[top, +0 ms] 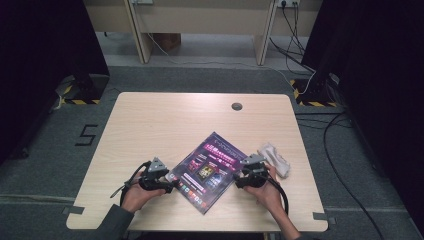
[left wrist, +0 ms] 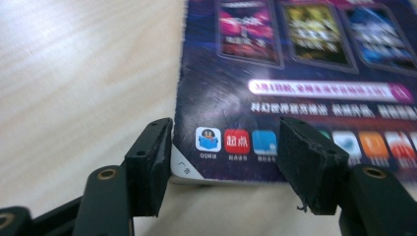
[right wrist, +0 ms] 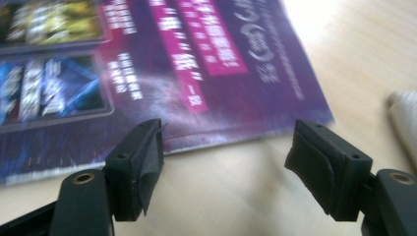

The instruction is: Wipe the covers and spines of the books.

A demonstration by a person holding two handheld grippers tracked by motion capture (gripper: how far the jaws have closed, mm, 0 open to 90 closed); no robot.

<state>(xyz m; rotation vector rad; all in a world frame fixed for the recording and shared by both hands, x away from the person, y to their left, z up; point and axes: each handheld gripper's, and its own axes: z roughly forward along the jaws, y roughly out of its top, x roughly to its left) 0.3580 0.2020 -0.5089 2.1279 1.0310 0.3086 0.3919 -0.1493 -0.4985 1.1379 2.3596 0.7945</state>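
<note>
A purple magazine (top: 209,169) with bright game pictures lies flat on the wooden table (top: 165,120), turned at an angle. My left gripper (top: 170,184) sits at its left edge, open; in the left gripper view the magazine's corner (left wrist: 189,169) lies between the black jaws, whose midpoint is my left gripper (left wrist: 223,164). My right gripper (top: 239,181) is at the magazine's right edge, open. In the right gripper view the magazine (right wrist: 162,73) lies just beyond my right gripper (right wrist: 223,167), its edge level with the jaw tips.
A crumpled whitish cloth or bag (top: 274,159) lies right of the magazine, close behind my right hand; it shows as a pale shape (right wrist: 405,123) in the right gripper view. A round cable hole (top: 237,106) sits near the table's far edge. Cables run over the floor at right.
</note>
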